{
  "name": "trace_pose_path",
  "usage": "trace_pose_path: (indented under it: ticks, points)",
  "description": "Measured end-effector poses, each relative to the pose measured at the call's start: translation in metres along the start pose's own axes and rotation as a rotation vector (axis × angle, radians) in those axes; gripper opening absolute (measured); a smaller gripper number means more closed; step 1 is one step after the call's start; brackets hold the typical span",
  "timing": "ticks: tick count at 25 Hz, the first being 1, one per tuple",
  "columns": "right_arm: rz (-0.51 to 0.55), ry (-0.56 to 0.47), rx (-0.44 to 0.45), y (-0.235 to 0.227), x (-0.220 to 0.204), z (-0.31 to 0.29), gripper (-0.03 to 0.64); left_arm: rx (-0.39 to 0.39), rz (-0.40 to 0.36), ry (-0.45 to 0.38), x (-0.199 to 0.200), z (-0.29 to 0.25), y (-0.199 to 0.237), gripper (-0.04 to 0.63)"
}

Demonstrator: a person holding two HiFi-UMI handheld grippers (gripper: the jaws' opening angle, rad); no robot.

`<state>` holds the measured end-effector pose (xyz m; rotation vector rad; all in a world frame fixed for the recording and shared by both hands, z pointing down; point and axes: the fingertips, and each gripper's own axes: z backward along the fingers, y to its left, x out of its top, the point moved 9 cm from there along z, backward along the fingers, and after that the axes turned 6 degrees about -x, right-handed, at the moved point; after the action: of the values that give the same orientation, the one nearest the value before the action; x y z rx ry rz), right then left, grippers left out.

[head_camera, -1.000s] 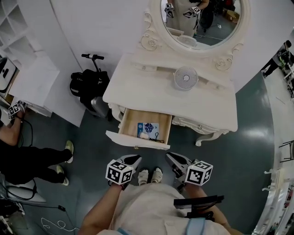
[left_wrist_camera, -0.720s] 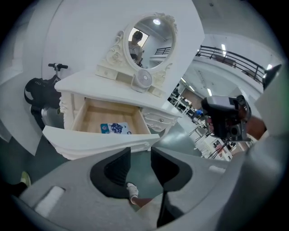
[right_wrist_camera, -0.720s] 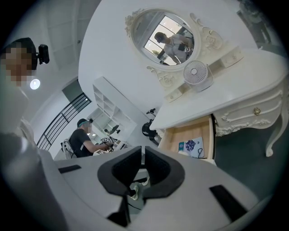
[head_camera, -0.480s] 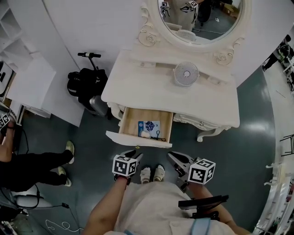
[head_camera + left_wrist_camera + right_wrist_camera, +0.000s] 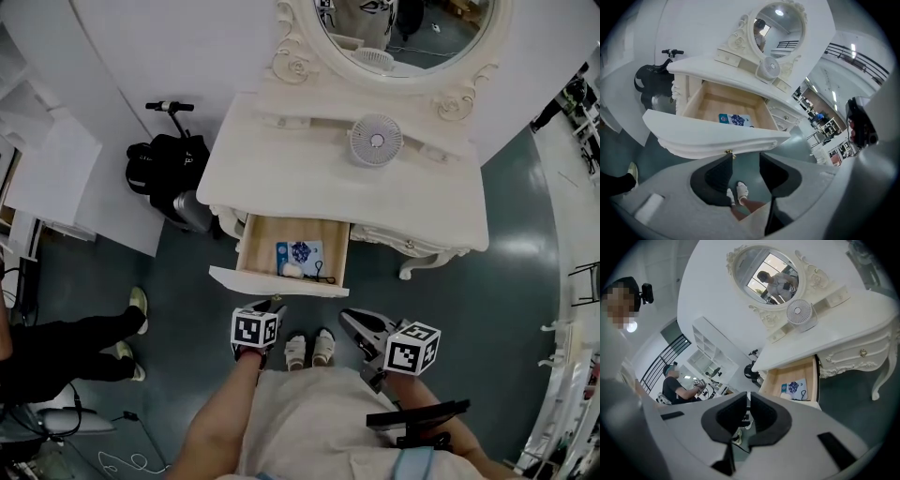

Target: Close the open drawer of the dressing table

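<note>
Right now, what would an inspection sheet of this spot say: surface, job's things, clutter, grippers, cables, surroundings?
Surface: white dressing table top, mostly bare.
Job's things: drawer pulled out, blue packet inside.
Clutter: small round fan on the top.
Grippers: left gripper jaws have just been opening, nothing between them, close to the drawer's knob; right gripper shut, empty.
Cables: thin cable on the floor, lower left.
Surroundings: oval mirror, black scooter, a person's legs.

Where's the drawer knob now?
Left gripper view, centre: the knob sits under the open drawer's front panel, at one jaw tip of the open left gripper.
</note>
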<state>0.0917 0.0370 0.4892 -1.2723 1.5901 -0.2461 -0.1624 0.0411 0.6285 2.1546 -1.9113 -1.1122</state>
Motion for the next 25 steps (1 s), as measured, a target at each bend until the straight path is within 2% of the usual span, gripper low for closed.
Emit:
trace_pose_path:
  ticks: [12,25]
  points:
    - [-0.014,0.03,-0.024,-0.008,-0.003,-0.004,0.018,0.09,-0.005,0.095,0.0,-0.025,0.015,0.166]
    - [-0.032,0.042,-0.049,-0.015,-0.004,-0.009,0.018,0.124,0.012,0.147,-0.001,-0.049,0.028,0.166]
